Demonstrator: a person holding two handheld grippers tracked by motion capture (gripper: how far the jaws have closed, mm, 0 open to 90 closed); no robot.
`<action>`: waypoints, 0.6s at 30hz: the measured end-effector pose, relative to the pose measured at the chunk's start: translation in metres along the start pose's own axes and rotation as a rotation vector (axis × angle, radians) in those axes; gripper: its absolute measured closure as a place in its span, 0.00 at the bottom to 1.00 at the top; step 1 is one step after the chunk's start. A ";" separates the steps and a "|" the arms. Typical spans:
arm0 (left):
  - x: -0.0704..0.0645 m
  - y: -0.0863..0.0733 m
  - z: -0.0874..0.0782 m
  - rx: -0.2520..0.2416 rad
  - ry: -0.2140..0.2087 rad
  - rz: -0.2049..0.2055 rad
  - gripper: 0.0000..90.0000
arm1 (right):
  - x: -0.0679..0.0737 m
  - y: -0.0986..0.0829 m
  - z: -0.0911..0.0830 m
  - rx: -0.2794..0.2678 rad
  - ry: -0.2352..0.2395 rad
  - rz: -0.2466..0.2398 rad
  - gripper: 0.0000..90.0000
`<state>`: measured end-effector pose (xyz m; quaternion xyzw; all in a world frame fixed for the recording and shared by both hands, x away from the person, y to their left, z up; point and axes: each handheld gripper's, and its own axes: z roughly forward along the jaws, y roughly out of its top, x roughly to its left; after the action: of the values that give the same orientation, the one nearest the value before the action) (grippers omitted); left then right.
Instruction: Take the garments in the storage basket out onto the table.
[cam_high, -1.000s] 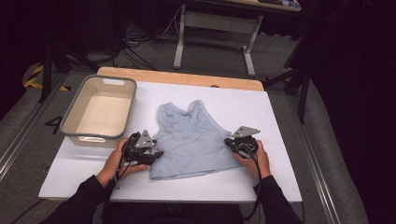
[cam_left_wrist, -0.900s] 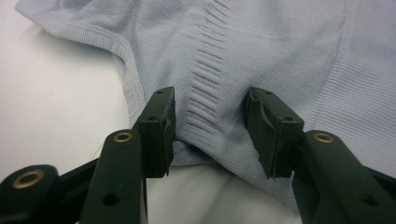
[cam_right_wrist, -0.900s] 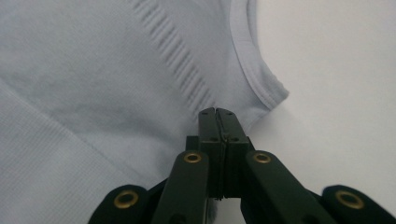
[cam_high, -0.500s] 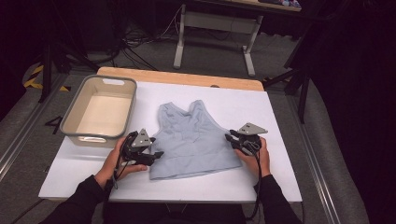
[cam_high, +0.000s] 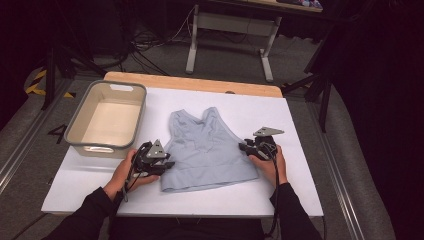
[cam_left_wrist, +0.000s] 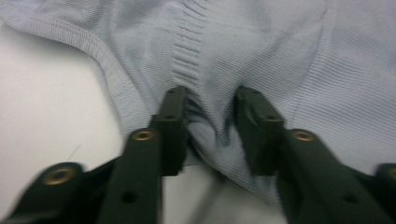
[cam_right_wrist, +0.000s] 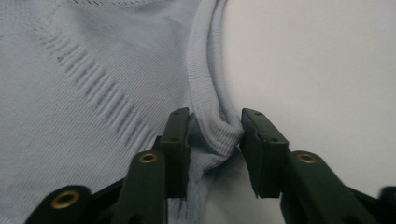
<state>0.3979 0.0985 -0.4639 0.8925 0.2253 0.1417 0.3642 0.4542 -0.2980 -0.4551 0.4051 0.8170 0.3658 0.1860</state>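
A pale blue ribbed tank top (cam_high: 207, 150) lies flat on the white table (cam_high: 300, 125), straps toward the far side. My left gripper (cam_high: 169, 164) sits at its left side seam, low near the hem. In the left gripper view, the left gripper (cam_left_wrist: 210, 135) has a fold of the tank top (cam_left_wrist: 261, 56) bunched between its jaws. My right gripper (cam_high: 244, 146) is at the garment's right edge. In the right gripper view, the right gripper (cam_right_wrist: 214, 144) pinches the rolled edge of the tank top (cam_right_wrist: 93, 93) between its pads.
A beige plastic bin (cam_high: 75, 120) stands empty at the table's left, just beyond my left hand. A wooden strip (cam_high: 195, 82) runs along the far edge. Bare white tabletop (cam_right_wrist: 317, 60) lies to the right of the garment and in front of its hem.
Both grippers stay at the garment's sides. The right gripper has shifted slightly away from me along the edge. The tank top lies where it was.
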 end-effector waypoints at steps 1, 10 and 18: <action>0.000 0.000 0.000 0.002 0.002 0.001 0.84 | -0.001 0.000 0.000 0.000 0.016 0.010 0.82; 0.003 0.004 -0.006 0.021 0.090 0.053 0.96 | 0.003 -0.002 -0.012 0.042 0.023 0.007 0.93; 0.008 0.003 -0.013 -0.040 0.130 -0.016 0.89 | 0.015 -0.010 -0.028 0.049 0.001 -0.040 0.90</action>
<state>0.4007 0.1084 -0.4519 0.8720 0.2526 0.2012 0.3678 0.4234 -0.3028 -0.4437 0.3928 0.8338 0.3421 0.1831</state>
